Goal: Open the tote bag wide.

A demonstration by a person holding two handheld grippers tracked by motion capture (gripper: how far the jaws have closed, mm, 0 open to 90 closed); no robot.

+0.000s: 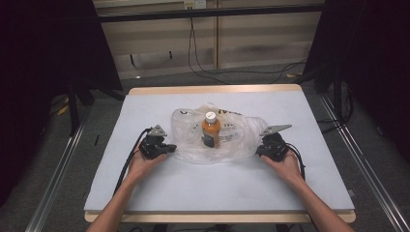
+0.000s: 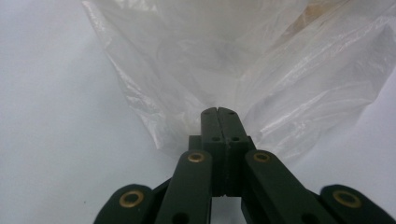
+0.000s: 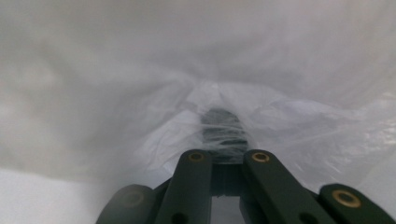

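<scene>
A clear plastic bag [image 1: 237,140] lies crumpled in the middle of the table. An orange bottle [image 1: 211,129] with a white cap stands upright within the bag's outline. My left gripper [image 1: 169,148] is at the bag's left edge. In the left gripper view it [image 2: 219,112] is shut, and folds of the bag [image 2: 196,56] run into its tips. My right gripper [image 1: 260,150] is at the bag's right edge. In the right gripper view it [image 3: 223,125] is shut, with bag film [image 3: 140,70] draped over its tips.
A grey-blue mat [image 1: 217,183] covers the wooden table, with bare mat in front of the bag and behind it. Black curtains hang on both sides. Cables [image 1: 203,67] lie on the floor beyond the table's far edge.
</scene>
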